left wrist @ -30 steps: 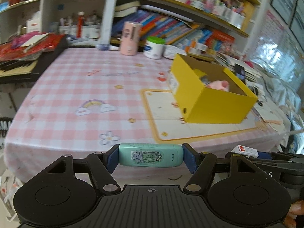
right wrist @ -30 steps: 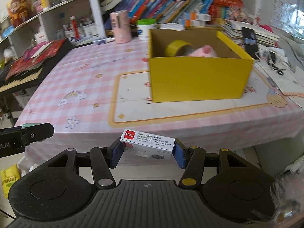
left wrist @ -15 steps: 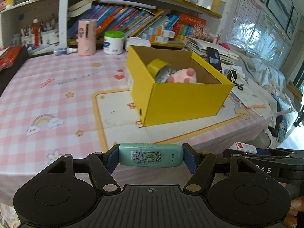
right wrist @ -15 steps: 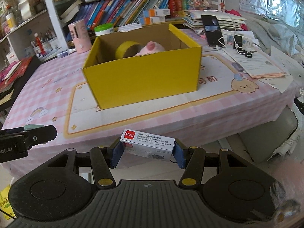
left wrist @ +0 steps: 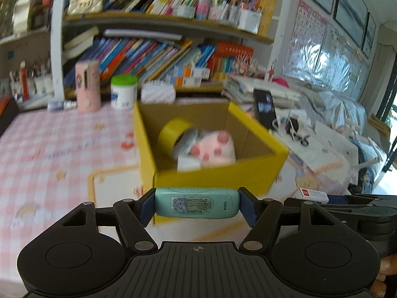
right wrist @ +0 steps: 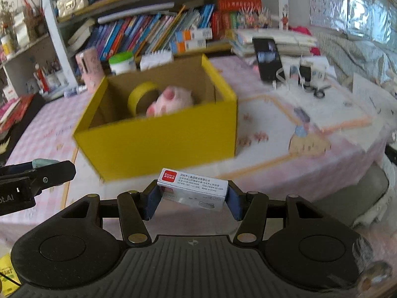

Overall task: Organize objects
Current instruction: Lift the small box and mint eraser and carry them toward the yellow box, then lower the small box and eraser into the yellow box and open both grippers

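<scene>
Left wrist view: the left gripper [left wrist: 196,202] is clenched on a mint-green oblong case [left wrist: 196,202] bearing a cartoon sticker, held crosswise between the blue pads [left wrist: 146,209] so that its long ends are pressed. Ahead, an open yellow cardboard box [left wrist: 218,176] is seen on a pale mat with an orange border, near the front edge of a tabletop [left wrist: 49,149] covered in pink checked cloth. Inside the box a yellow tape roll [left wrist: 171,132] and a pink plush toy [left wrist: 215,149] are lying. A pink cylinder [left wrist: 87,87] and a white jar with a green lid [left wrist: 123,92] are set at the tabletop's back edge, below crowded bookshelves.

In the right wrist view, the right gripper [right wrist: 193,197] is closed on a small white carton [right wrist: 193,192] with a red logo, gripped by its short ends. The box mouth is faced by both tools from the front edge, apparently so that each item can be dropped inside. Neither item is over the opening yet.
</scene>
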The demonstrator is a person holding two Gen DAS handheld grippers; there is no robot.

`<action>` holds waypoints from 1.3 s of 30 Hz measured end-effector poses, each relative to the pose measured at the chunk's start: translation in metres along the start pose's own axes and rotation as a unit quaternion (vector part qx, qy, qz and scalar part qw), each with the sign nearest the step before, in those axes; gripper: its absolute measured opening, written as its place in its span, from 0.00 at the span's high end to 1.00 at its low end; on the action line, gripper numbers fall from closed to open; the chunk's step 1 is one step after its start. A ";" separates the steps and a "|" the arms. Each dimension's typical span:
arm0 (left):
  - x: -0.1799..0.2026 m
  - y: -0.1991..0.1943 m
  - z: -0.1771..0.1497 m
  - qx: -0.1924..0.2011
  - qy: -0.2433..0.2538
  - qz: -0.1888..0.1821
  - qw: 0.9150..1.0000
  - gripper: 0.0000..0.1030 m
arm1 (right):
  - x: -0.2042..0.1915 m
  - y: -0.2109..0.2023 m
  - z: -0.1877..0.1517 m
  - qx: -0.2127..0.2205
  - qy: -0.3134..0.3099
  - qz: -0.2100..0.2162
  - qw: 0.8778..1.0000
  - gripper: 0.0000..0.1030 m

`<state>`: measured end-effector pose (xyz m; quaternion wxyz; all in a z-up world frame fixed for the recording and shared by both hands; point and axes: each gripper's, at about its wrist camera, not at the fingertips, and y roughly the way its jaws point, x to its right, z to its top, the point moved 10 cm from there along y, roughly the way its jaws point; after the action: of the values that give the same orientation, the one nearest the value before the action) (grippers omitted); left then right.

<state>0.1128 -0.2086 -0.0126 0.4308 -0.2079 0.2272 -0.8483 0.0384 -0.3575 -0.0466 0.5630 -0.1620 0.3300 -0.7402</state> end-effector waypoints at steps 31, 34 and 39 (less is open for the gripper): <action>-0.006 0.151 0.030 -0.097 0.055 0.118 0.987 0.33 | -0.015 0.115 0.114 0.012 -0.228 0.120 0.966 0.49; -0.004 0.154 0.029 -0.100 0.070 0.122 0.985 0.33 | -0.014 0.123 0.113 0.002 -0.240 0.124 0.963 0.49; -0.005 0.155 0.030 -0.097 0.071 0.125 0.985 0.31 | -0.013 0.132 0.110 -0.014 -0.262 0.131 0.956 0.49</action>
<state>0.2301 -0.2921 -0.0766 0.4943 -0.1582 0.3624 -0.7742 0.2058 -0.3982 -0.0537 0.7196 -0.3135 0.1991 -0.5867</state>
